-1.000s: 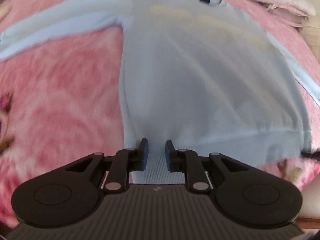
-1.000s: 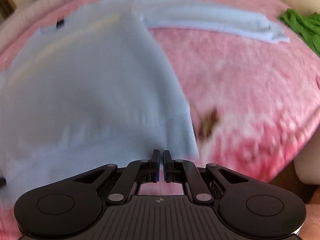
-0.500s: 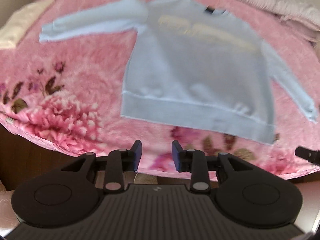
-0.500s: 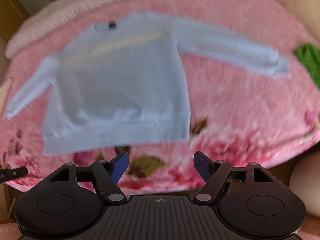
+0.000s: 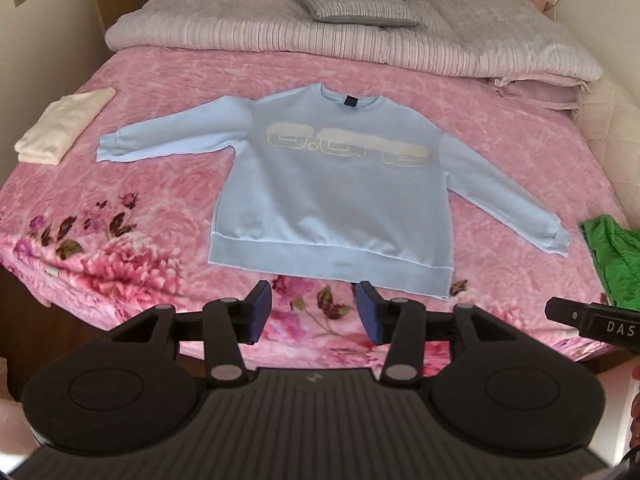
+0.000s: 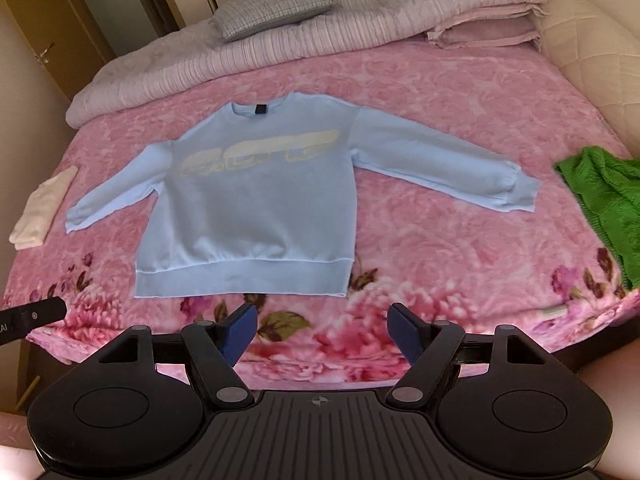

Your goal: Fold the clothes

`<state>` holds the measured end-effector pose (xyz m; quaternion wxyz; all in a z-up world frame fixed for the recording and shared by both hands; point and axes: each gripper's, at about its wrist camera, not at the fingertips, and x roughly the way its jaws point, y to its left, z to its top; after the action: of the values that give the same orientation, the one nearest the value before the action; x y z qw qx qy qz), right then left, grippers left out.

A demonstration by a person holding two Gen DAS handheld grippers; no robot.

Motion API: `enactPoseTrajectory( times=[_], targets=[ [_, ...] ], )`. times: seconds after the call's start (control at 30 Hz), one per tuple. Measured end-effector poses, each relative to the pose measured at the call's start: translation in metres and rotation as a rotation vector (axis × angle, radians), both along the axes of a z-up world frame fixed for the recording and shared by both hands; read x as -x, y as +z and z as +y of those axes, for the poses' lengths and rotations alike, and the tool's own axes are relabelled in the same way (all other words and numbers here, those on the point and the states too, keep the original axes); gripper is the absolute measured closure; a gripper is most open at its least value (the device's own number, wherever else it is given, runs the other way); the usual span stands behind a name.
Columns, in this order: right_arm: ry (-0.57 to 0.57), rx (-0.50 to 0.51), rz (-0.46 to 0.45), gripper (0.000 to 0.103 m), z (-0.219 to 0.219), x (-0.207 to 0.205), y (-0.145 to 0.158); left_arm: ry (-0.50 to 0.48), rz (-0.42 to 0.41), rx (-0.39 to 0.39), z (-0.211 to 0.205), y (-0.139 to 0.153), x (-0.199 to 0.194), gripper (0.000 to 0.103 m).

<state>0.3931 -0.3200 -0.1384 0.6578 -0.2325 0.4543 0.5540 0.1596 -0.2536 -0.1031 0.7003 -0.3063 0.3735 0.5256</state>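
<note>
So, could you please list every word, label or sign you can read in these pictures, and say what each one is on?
"DAS": white letters on the black bar at the right edge of the left wrist view, cut off by the frame.
"AI": white letters on the black bar at the left edge of the right wrist view, also cut off.
Sweatshirt chest print: pale block letters, too blurred to read.
Neck tag: dark, no readable text.

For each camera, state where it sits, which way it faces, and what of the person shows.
Left wrist: on the left gripper, above the bed's foot, facing the blue sweatshirt; right gripper's tip at right edge.
Right wrist: on the right gripper, facing the headboard; left gripper's tip at left edge.
Shared: sweatshirt, cream folded garment, green garment, pink blanket. Both grippers open, empty.
</note>
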Motion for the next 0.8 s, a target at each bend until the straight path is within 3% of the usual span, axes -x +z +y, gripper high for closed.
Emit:
enactPoseTrajectory(
  times=[0.4,0.8],
  targets=[
    [0.061,-0.006,0.015,0.028,-0.044,0.005,0.018,-0.018,0.056,-0.019,-0.058,0.016,-0.015,0.060],
    [0.067,0.011,-0.008,0.028,-0.059,0.008,0.025,-0.022,0.065,-0.026,-0.078,0.021,-0.016,0.060]
  ],
)
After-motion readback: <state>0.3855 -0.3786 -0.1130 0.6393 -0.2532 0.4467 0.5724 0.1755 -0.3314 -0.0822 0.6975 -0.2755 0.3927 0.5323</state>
